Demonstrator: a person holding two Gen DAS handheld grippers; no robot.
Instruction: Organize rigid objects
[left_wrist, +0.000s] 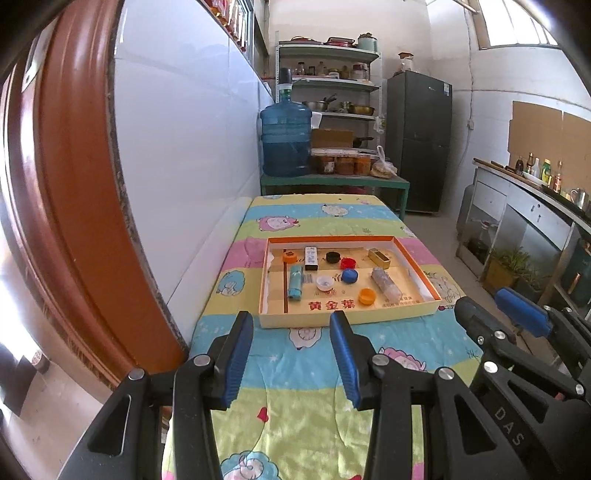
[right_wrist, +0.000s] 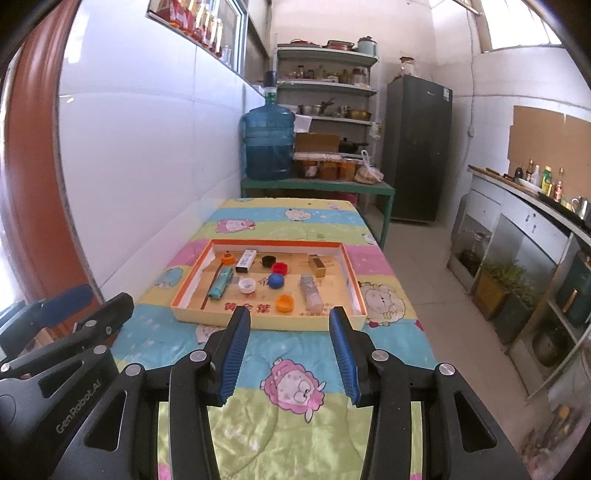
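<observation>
At centre frame, the shallow box (left_wrist: 351, 314) sat on the cartoon quilt (left_wrist: 295, 406), caps and small packs scattered inside. Left gripper (left_wrist: 291, 325) and right gripper (right_wrist: 288, 319) both half-open, empty, short of the box. Advisable: approach one item, descend squarely over it.

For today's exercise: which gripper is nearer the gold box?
Right. The right gripper sits before the tray's right half, where the gold box lies; the left gripper faces the left half.

Bare quilted counter (right_wrist: 295, 424) lay free toward twelve o'clock up to the shallow box (right_wrist: 192, 314); the white wall (right_wrist: 147, 147) closed off nine o'clock
</observation>
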